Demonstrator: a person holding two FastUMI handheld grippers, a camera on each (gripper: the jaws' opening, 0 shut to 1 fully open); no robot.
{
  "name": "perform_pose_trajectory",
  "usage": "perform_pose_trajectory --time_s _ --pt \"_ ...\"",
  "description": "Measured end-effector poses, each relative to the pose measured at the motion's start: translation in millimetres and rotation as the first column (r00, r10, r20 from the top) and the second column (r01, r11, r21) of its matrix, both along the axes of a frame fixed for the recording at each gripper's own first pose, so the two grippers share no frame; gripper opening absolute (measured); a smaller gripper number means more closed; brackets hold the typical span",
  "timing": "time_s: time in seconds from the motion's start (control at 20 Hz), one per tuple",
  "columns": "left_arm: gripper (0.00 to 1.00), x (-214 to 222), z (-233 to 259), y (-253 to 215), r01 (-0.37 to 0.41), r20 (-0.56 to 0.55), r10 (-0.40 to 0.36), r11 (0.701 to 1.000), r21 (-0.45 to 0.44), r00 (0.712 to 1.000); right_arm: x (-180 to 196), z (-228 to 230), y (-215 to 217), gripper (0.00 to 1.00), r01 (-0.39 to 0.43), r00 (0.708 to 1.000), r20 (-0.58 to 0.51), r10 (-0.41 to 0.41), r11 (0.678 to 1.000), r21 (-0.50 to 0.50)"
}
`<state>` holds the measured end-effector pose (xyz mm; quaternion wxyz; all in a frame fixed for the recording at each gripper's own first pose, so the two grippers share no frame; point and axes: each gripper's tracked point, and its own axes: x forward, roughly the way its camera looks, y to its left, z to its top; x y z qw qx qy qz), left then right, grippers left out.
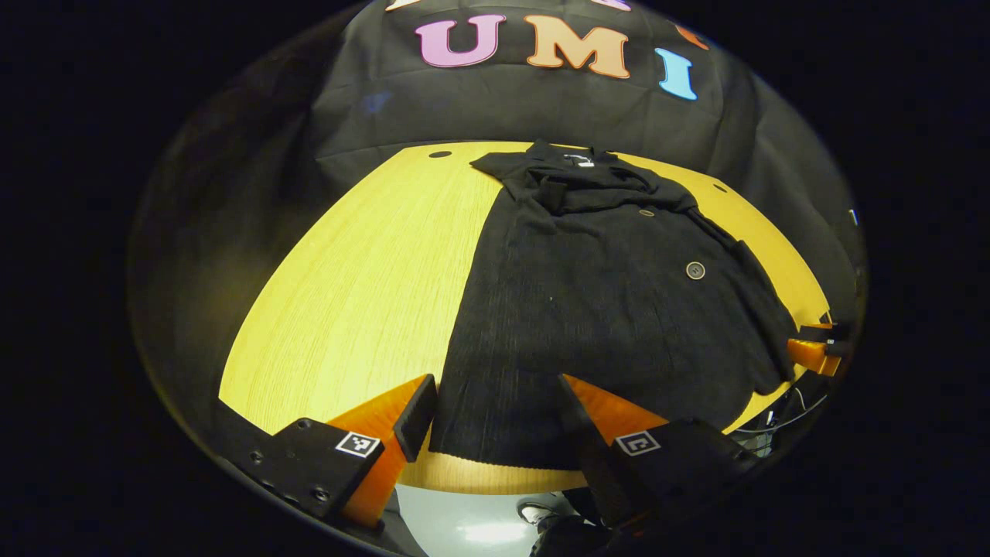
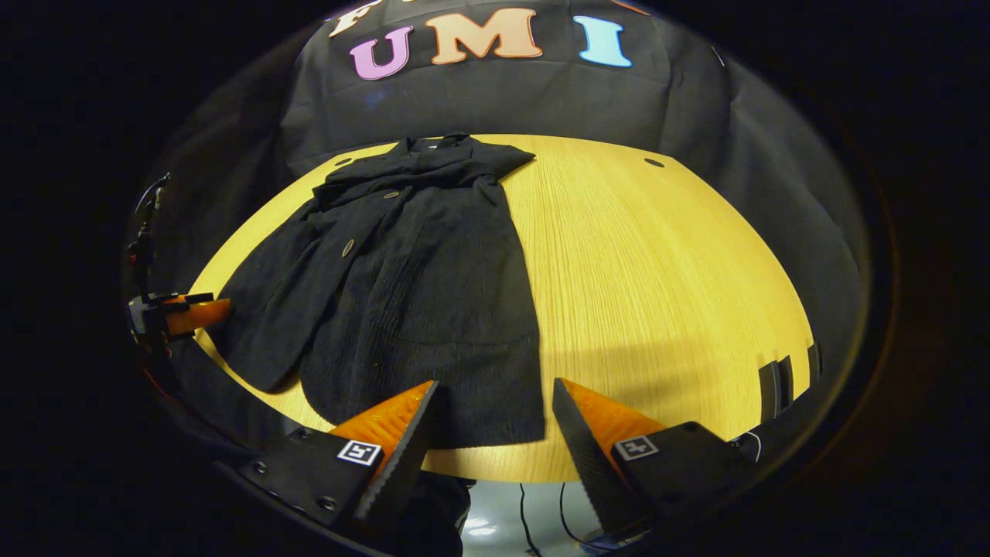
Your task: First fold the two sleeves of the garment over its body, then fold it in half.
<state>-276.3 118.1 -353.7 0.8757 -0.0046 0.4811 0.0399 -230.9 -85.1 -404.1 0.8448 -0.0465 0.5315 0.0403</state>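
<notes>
While both grippers hover just off the near edge of the tabletop (image 1: 348, 294), neither has hold of anything. Left gripper (image 1: 495, 414) spread wide, jaws straddling the garment's hem (image 1: 503, 452) from above, no contact that I can make out. Right gripper (image 2: 495, 410) likewise wide open, hanging over the hem's corner on its own side, nothing between the fingers.

Garment (image 2: 433, 294) is a dark buttoned jacket, lying flat, front up, hem toward the near edge and collar (image 1: 576, 162) at the far side by the booth wall. One sleeve (image 2: 267, 309) lies splayed out beside the body, cuff near the tabletop's edge; the other looks already bunched up across the chest (image 1: 588, 193), though dark-on-dark makes that hard to confirm. One button (image 1: 695, 270) shows mid-front.

Fabric looks soft, ribbed, medium weight: it will drape and sag, not slide much on wood. Best hold, by my judgement, is the splayed sleeve's cuff; pinch through both layers, lift low, carry it across the body.
</notes>
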Motion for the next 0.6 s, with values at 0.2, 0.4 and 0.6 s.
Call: perform_pose_trajectory --time_s 0.2,0.4,0.6 --pt "0.58 1 -3 -17 0.072 0.041 -0.071 0.997 -0.02 0.997 -1 -2 19 0.51 -0.038 0.999 0.009 0.038 0.998 0.041" --pt "0.11 2 -2 -26 0.081 0.071 -0.075 0.993 -0.081 0.995 -3 -3 24 0.11 -0.017 1.0 0.016 0.017 0.999 0.052" --pt "0.0 2 -3 -30 0.063 0.077 -0.052 0.988 -0.14 0.996 -3 -3 25 0.05 0.022 1.0 0.017 -0.023 0.997 0.079"
